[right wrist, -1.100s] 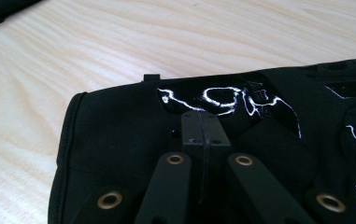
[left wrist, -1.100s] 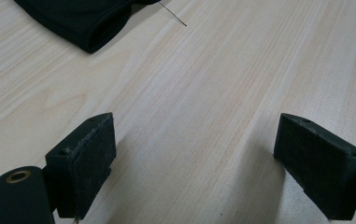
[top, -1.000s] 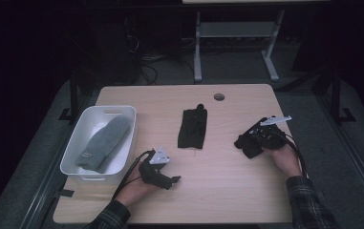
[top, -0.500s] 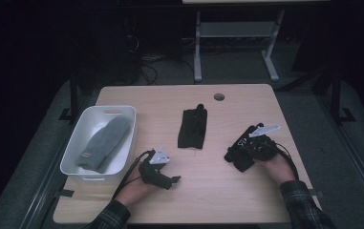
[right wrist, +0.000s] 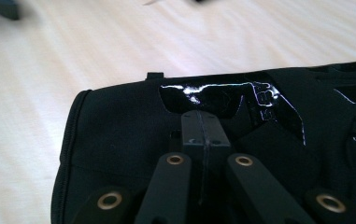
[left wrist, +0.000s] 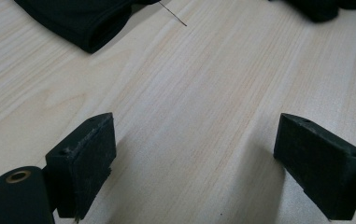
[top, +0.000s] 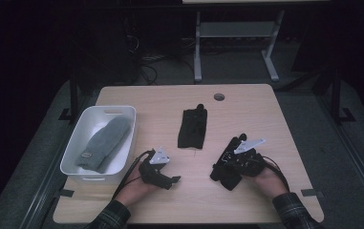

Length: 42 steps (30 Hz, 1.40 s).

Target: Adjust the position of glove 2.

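A black glove [top: 192,128] lies flat in the middle of the wooden table [top: 265,109]; its cuff [left wrist: 77,18] faces my left gripper. A second black glove [top: 226,178] with glossy print [right wrist: 119,121] is at the front right, pinched by my right gripper [top: 222,169], whose jaws meet on the fabric [right wrist: 201,123]. My left gripper [top: 174,180] rests on the table at the front left, its jaws wide apart [left wrist: 199,130] over bare wood.
A white tub [top: 122,114] on the table's left side holds a grey mitten [top: 104,143]. A cable hole [top: 219,97] sits near the far edge. Beyond the table stands a metal frame [top: 237,33] on a dark floor.
My right gripper has slid left and toward the front edge, dragging the black glove with it. The left gripper has stayed put.
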Available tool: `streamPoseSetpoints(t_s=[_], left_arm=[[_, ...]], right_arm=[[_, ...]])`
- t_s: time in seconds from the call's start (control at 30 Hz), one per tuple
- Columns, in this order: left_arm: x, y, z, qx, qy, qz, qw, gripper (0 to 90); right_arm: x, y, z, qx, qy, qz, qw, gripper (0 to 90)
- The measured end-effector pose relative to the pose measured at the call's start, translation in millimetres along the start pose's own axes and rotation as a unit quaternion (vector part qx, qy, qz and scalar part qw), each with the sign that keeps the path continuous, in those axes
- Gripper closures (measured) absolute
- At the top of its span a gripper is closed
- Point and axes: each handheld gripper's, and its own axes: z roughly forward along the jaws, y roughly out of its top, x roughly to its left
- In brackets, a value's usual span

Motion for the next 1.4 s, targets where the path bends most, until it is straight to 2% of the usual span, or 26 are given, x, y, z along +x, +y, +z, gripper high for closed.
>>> streamPoseSetpoints(t_s=[0.2, 0.27, 0.3, 0.33, 0.47, 0.6, 0.73, 0.83, 1.0, 1.07, 1.2, 1.27, 1.3, 1.4], left_arm=[[0.0, 0.0, 0.0, 0.0, 0.0, 0.0, 1.0, 12.0], [0.0, 0.0, 0.0, 0.0, 0.0, 0.0, 1.0, 12.0], [0.0, 0.0, 0.0, 0.0, 0.0, 0.0, 1.0, 12.0], [-0.2, 0.0, 0.2, -0.001, 0.0, -0.002, 1.0, 12.0], [0.0, 0.0, 0.0, 0.0, 0.0, 0.0, 1.0, 12.0], [-0.1, 0.2, -0.2, 0.001, 0.001, -0.001, 1.0, 12.0], [0.1, 0.4, -0.3, 0.001, 0.001, 0.001, 1.0, 12.0], [0.1, 0.2, -0.2, 0.001, 0.001, 0.001, 1.0, 12.0], [0.1, 0.2, -0.2, 0.001, 0.001, 0.001, 1.0, 12.0], [0.2, 0.2, -0.2, 0.001, 0.001, 0.001, 1.0, 12.0], [0.1, 0.2, -0.2, 0.001, 0.001, 0.001, 1.0, 12.0], [0.1, 0.2, -0.2, 0.001, 0.001, 0.001, 1.0, 12.0], [0.1, 0.2, -0.2, 0.001, 0.001, 0.001, 1.0, 12.0], [0.1, 0.3, -0.2, 0.001, 0.002, 0.001, 1.0, 12.0]], right_arm=[[15.8, 0.4, 0.5, 0.002, 0.013, -0.021, 0.9997, 90.0], [17.0, 1.7, -2.3, -0.004, 0.013, -0.026, 0.9996, 90.0], [12.3, 3.2, -8.6, -0.017, 0.008, -0.018, 0.9997, 90.0], [12.3, 3.2, -8.6, -0.017, 0.008, -0.018, 0.9997, 90.0], [-17.2, 0.1, -25.4, -0.041, -0.021, 0.013, 0.9988, 90.0], [-38.2, -6.7, -29.5, -0.04, -0.036, 0.044, 0.9976, 90.0], [-48.2, -9.3, -25.3, -0.034, -0.047, 0.047, 0.9972, 90.0], [-49.4, -7.8, -22.0, -0.027, -0.054, 0.049, 0.9969, 90.0], [-49.6, 0.2, -3.2, -0.008, -0.061, 0.025, 0.9978, 90.0], [-46.4, 3.0, 1.0, -0.011, -0.049, 0.022, 0.9985, 90.0], [-36.6, 8.7, 7.7, -0.011, -0.024, -0.001, 0.9996, 90.0], [-34.4, 9.2, 8.6, -0.011, -0.019, -0.005, 0.9997, 90.0], [-29.8, 10.4, 10.8, -0.012, -0.003, -0.02, 0.9997, 90.0], [-21.4, 12.4, 13.9, -0.011, 0.021, -0.037, 0.9991, 90.0]])
